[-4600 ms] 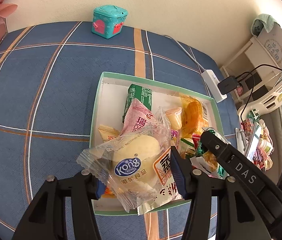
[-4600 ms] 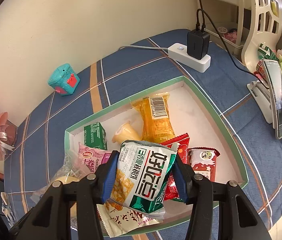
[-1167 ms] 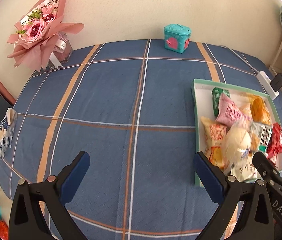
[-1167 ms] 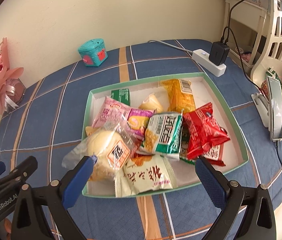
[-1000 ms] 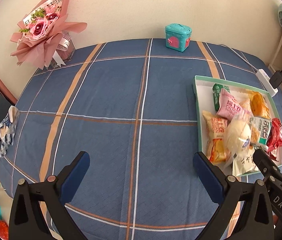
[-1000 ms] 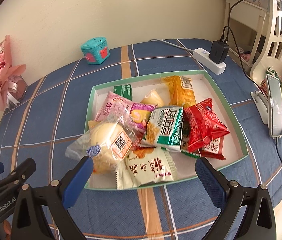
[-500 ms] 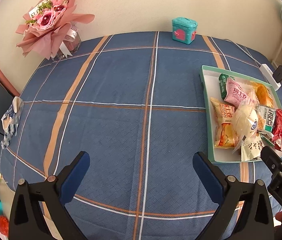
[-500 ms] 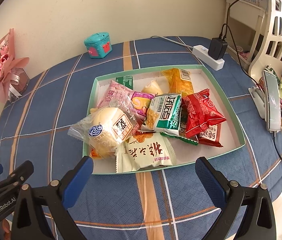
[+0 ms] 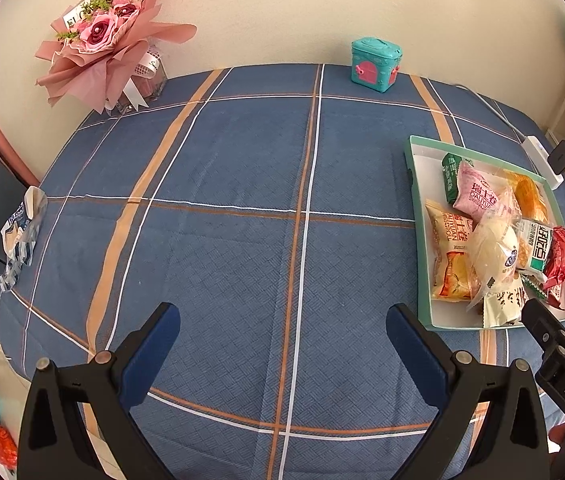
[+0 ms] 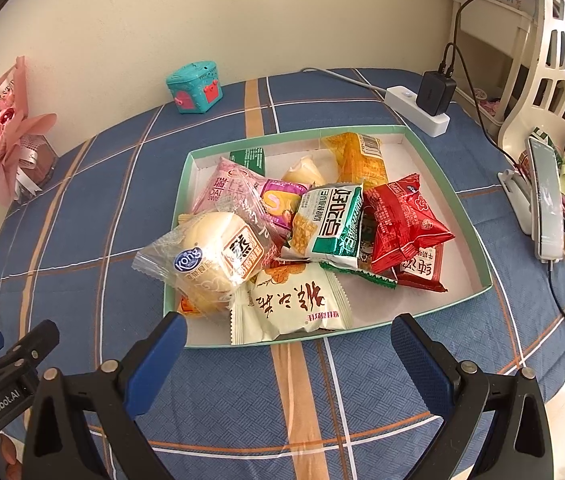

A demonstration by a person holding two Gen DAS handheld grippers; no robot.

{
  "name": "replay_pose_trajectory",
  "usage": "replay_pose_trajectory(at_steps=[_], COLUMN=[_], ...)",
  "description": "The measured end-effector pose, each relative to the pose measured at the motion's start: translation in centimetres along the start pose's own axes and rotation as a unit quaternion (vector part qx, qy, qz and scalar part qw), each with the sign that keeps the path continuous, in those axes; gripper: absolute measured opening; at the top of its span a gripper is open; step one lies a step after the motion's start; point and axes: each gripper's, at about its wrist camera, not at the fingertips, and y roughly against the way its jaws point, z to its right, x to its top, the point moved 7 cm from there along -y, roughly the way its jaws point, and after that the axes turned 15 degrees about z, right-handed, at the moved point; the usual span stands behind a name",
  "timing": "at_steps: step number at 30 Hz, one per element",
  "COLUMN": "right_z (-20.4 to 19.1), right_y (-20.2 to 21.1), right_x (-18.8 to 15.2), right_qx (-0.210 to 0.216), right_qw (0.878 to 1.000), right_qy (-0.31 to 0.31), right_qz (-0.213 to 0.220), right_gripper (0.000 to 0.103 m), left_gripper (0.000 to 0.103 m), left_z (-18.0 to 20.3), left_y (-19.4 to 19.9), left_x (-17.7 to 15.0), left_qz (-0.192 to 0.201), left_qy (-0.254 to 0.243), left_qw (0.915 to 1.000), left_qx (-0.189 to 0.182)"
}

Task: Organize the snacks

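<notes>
Both pairs of tongs hang released and empty over the blue plaid cloth covering the worktop (image 9: 222, 240): the left tongs (image 9: 282, 340) over bare cloth to the left of the shallow mint-green cardboard tray (image 10: 178, 200), the right tongs (image 10: 288, 344) just off the tray's near rim. Every snack I can see sits in that tray, heaped toward its near-left part, while its far-right corner, toward the white power strip with the black charger (image 10: 418, 110), lies bare

The worry is that heap. The round pale bun in a clear crinkly wrapper (image 10: 210, 260) rides on top at the near-left corner, and its wrapper edge hangs out over the rim; a nudge from a passing finger could roll it onto the cloth. The cream packet with brown Chinese lettering (image 10: 290, 304) leans at the near rim and looks ready to slip the same way. The green-and-white corn snack packet (image 10: 330, 220) and the red foil packet (image 10: 402, 220) lie overlapped on other packets, so pulling one would likely drag its neighbours

The tray is light card, I'd judge, and a sideways push at the near rim might slide it toward the power strip or the phone on its white stand (image 10: 542, 196) to the tray's right
</notes>
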Motion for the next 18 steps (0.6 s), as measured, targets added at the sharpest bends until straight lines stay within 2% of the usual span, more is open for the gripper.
replay_pose_trajectory(at_steps=[18], right_z=[-0.18], right_y=[-0.21], right_x=[-0.23], right_qx=[0.000], right_qw=[1.000], right_qy=[0.002], right_qz=[-0.004], right_gripper=[0.103], left_gripper=[0.102], left_z=[-0.14], left_y=[-0.05], left_x=[0.03], left_qz=[-0.001], left_qy=[-0.003], left_qw=[1.0000], left_qx=[0.004])
